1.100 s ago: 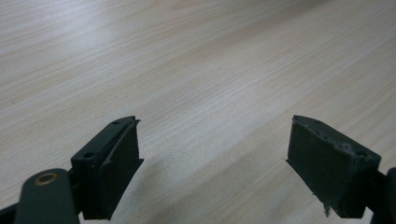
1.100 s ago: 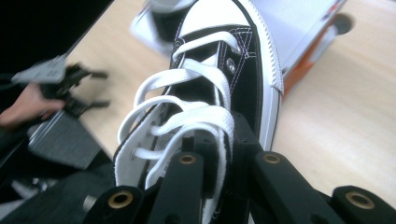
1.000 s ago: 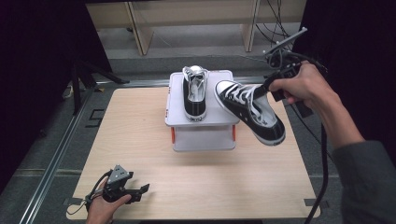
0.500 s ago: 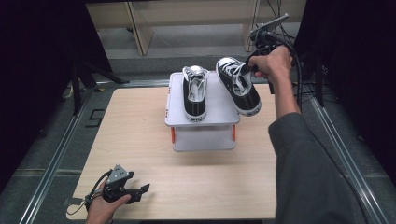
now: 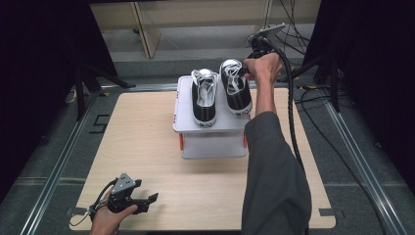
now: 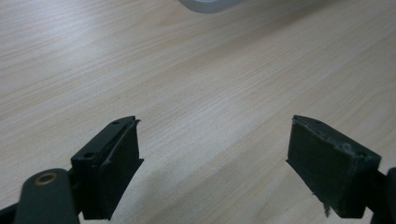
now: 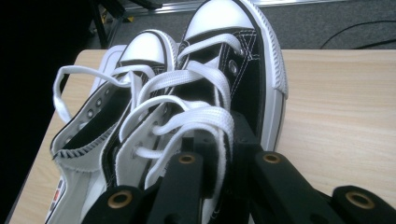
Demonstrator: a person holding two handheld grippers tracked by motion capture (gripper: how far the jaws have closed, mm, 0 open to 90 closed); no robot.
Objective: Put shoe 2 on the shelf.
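Sleeve: grey, long, on the right arm (image 5: 276,176).
Fingers (image 6: 114,168): black, blocky, brass-ringed screws.
Left gripper (image 5: 128,196): grey three-cornered top plate.
Cable (image 5: 292,122): thick, black.

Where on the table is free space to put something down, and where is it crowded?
Bare wood lies between the white box and the left gripper at the near edge, and along the table left of the box. Crowded: the box top, where the right gripper holds one sneaker beside the other sneaker.
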